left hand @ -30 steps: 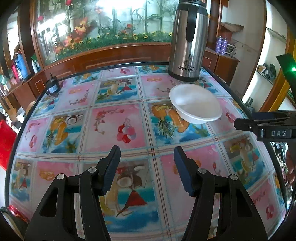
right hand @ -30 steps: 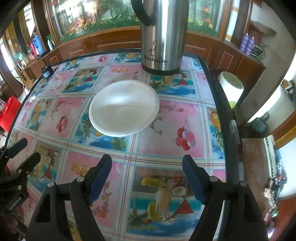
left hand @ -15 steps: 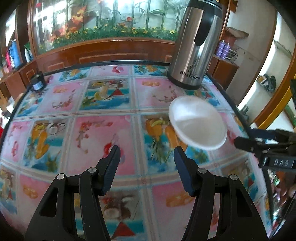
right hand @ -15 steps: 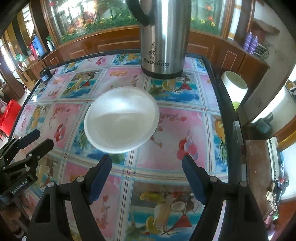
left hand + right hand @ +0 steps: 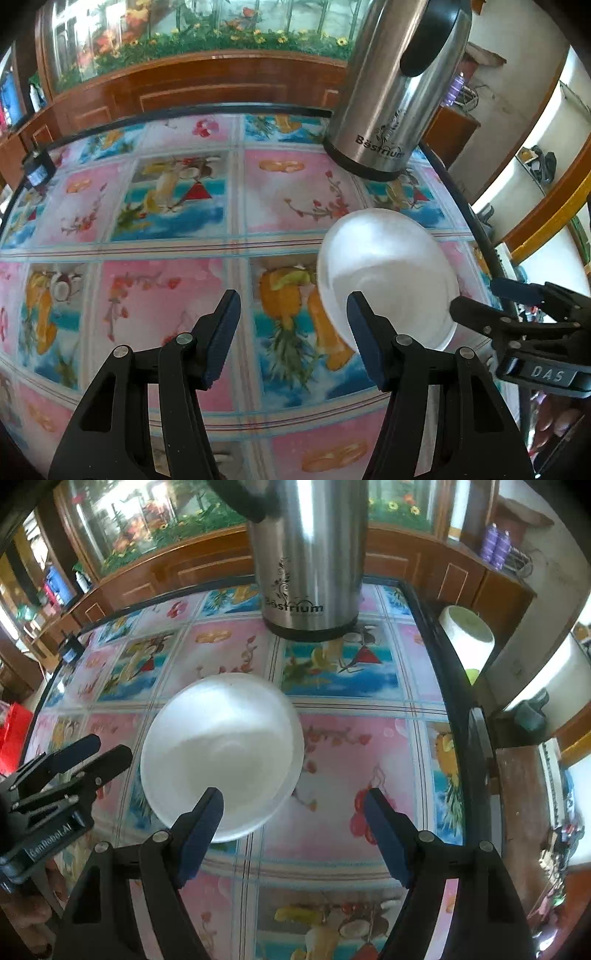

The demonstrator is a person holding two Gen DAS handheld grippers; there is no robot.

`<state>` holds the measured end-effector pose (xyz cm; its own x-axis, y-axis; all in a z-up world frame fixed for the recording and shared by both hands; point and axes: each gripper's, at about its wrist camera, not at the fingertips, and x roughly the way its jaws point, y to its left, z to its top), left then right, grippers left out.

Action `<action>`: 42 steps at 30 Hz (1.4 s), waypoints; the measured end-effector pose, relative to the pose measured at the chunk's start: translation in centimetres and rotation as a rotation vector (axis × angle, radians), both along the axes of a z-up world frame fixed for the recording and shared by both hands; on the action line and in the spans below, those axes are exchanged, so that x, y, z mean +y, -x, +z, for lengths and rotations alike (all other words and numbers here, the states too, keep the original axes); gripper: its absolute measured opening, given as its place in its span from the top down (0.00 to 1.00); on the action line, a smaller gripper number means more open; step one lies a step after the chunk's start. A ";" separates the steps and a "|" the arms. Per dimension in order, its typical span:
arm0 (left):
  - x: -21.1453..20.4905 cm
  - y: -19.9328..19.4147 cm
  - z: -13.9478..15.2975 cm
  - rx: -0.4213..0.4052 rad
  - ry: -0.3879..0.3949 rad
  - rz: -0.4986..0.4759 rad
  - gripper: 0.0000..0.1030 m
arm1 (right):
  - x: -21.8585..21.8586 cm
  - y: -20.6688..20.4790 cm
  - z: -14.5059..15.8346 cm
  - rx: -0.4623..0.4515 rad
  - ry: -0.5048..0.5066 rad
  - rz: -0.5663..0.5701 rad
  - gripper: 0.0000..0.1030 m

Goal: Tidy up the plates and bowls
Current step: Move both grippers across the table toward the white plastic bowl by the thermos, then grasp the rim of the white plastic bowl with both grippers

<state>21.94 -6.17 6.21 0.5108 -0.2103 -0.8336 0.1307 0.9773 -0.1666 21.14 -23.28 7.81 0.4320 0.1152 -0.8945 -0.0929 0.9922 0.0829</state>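
White foam bowl (image 5: pixel 384 273), near table (image 5: pixel 166 236) right edge below steel flask (image 5: pixel 395 85); now nearer both grippers, left gripper (image 5: pixel 293 332) and right gripper (image 5: pixel 293 829) apart, empty; grasp judged imminent.

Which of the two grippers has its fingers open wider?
The right gripper: its fingers stand visibly farther apart than those of the left gripper.
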 end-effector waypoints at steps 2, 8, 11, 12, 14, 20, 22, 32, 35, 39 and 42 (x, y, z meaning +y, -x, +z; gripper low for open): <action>-0.1 -0.5 -0.4 0.022 0.016 0.007 0.42 | 0.0 -0.5 -0.4 0.015 0.003 0.000 0.23; -0.7 -1.5 -1.3 0.043 0.007 0.017 0.42 | -0.1 -1.2 -1.1 0.033 -0.014 0.000 0.40; -0.9 -1.8 -1.4 0.050 0.015 0.022 0.42 | 0.0 -1.3 -1.3 0.036 -0.010 0.007 0.47; -1.0 -1.9 -1.5 0.050 0.012 0.022 0.42 | -0.1 -1.4 -1.3 0.035 -0.010 0.007 0.48; -1.2 -2.1 -1.6 0.053 0.008 0.020 0.42 | -0.2 -1.4 -1.3 0.029 -0.010 0.006 0.50; -2.0 -2.6 -1.9 0.066 -0.003 0.011 0.42 | 0.0 -1.5 -1.6 0.026 0.000 0.023 0.61; -2.1 -2.9 -2.1 0.076 -0.006 0.010 0.42 | 0.1 -1.6 -1.8 0.033 -0.006 0.029 0.67; -2.8 -3.0 -2.9 0.087 -0.037 -0.013 0.87 | 1.0 -1.5 -2.0 0.030 -0.022 0.068 0.84; -2.2 -2.6 -2.8 0.084 -0.022 -0.005 0.87 | 0.8 -1.2 -2.0 0.038 -0.049 0.067 0.84; -1.9 -1.4 -2.7 0.087 -0.025 -0.004 0.87 | 1.2 -0.2 -2.0 0.042 -0.054 0.075 0.84; -1.6 -0.2 -2.6 0.095 -0.022 -0.002 0.87 | 1.6 0.7 -2.0 0.044 -0.052 0.083 0.84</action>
